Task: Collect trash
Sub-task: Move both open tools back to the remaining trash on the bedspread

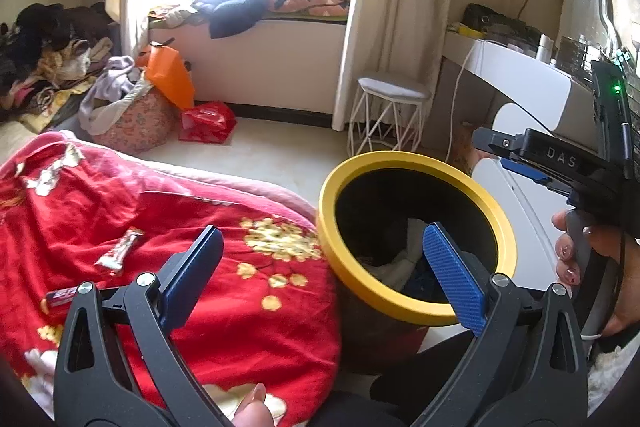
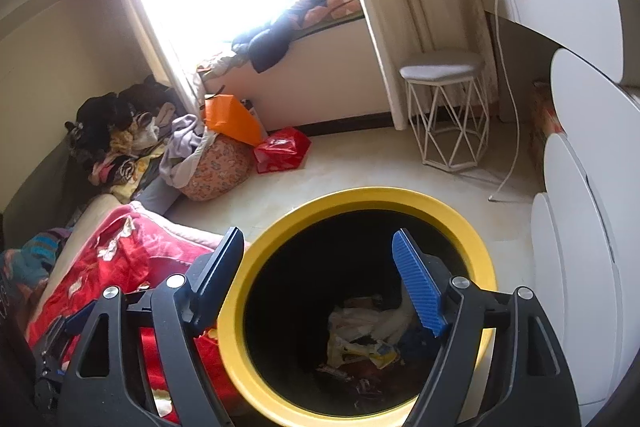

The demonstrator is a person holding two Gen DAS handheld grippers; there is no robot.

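Observation:
A black bin with a yellow rim [image 1: 400,307] stands beside the bed; in the right wrist view the bin [image 2: 280,399] holds crumpled wrappers and paper [image 2: 368,335]. My right gripper [image 2: 320,259] is open and empty, held right above the bin's mouth. It also shows at the right edge of the left wrist view [image 1: 520,155]. My left gripper [image 1: 324,255] is open and empty above the bed's edge and the bin's rim. A white-and-red snack wrapper [image 1: 120,249] and a small flat packet [image 1: 62,295] lie on the red floral blanket [image 1: 240,307].
A white wire stool [image 2: 444,115] stands by the curtain. A red bag [image 2: 282,147], an orange bag [image 2: 230,119] and heaps of clothes [image 2: 120,131] sit at the far left. White drawers [image 2: 576,267] stand right of the bin.

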